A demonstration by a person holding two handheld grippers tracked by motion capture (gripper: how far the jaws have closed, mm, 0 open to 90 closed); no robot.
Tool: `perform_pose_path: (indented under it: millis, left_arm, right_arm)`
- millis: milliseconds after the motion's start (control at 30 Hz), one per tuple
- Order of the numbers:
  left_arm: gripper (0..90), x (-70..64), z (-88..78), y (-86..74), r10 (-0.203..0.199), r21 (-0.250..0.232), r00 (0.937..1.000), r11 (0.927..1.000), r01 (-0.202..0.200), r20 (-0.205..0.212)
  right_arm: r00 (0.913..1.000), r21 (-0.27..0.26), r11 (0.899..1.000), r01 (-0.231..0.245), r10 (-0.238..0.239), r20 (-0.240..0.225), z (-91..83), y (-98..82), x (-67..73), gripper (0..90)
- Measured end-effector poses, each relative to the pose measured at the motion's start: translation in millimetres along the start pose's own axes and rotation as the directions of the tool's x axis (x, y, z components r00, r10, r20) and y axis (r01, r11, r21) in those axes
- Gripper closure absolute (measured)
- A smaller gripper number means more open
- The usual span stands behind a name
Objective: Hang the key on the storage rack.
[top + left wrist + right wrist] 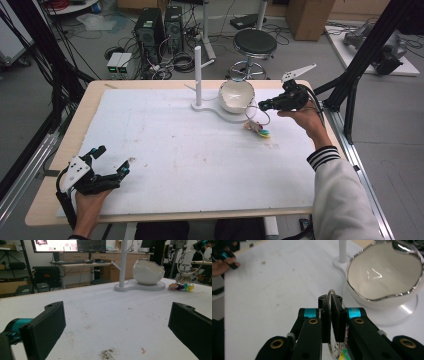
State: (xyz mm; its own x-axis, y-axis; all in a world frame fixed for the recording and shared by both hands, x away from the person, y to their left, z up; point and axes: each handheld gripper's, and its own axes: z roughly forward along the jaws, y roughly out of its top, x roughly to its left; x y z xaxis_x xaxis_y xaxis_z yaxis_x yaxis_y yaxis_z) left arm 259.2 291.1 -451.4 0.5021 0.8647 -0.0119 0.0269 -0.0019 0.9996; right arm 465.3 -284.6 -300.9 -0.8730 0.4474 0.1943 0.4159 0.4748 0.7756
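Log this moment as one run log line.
right gripper: shut on key ring, tags hanging beside white bowl | left gripper: open, near table edge | stand: bare

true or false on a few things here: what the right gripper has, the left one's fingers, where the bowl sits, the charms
1. The right gripper is shut on the key ring. True.
2. The left gripper has its fingers pressed together. False: they stand wide apart over the bare white mat, with nothing between them.
3. The white bowl sits on the base of the white stand. True.
4. The key ring lies inside the bowl. False: it hangs from the right gripper beside the bowl, with its coloured charms touching or just above the mat.
5. The bowl's rim is silver. True.
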Motion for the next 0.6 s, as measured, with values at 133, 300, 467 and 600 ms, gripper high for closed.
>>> perform_pose_path:
  millis: [133, 300, 467, 600]
  left_arm:
    - [1.7, 0.2, 0.0, 0.0, 0.000, 0.000, 1.0000, 1.0000, 0.000, 0.001]
    - [1.7, 0.3, -0.1, 0.0, -0.001, 0.001, 1.0000, 1.0000, 0.001, 0.001]
    - [1.7, 0.6, -0.2, 0.1, 0.001, 0.003, 1.0000, 1.0000, -0.001, 0.000]
    - [1.7, 0.8, -0.2, 0.2, 0.000, 0.004, 1.0000, 1.0000, 0.000, 0.002]
  right_arm:
    - [0.9994, -0.036, 0.999, 0.007, -0.009, -0.034, -0.6, 10.9, 6.7, 88.0]
    - [0.9978, -0.053, 0.998, 0.033, -0.036, -0.056, 3.8, 24.7, 15.1, 88.0]
    - [0.9940, -0.086, 0.994, 0.069, -0.076, -0.078, 13.1, 40.8, 22.9, 88.0]
    - [0.9909, -0.100, 0.991, 0.085, -0.095, -0.096, 21.7, 54.4, 28.2, 88.0]
